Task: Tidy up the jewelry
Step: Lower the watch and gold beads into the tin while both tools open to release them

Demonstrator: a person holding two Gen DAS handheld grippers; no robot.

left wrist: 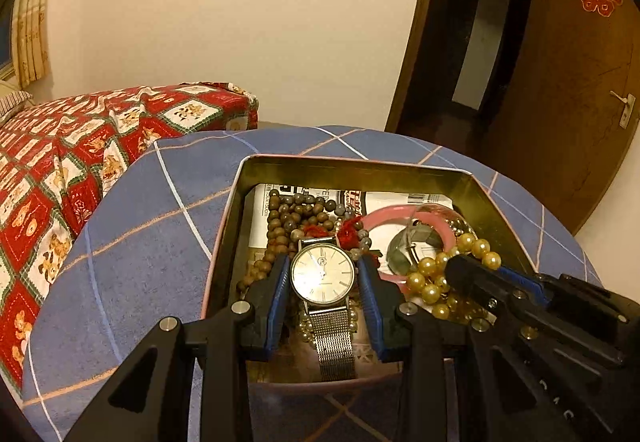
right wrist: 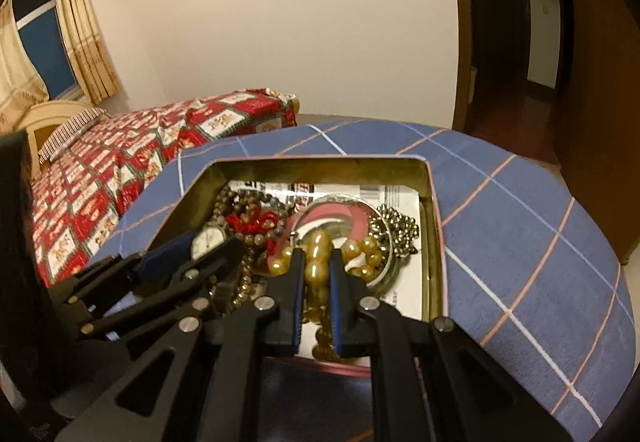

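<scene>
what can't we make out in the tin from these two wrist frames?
- Lower strap of the watch: left wrist view, hidden behind the tin near wall.
- Gold bead strand: right wrist view, its run below the right gripper fingers is covered.
- Printed paper text: too small, under jewelry.
- Left gripper contact with the watch: unclear.

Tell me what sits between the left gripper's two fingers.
The wristwatch face sits between the left gripper fingers, inside the tin; left wrist view shows it.
</scene>
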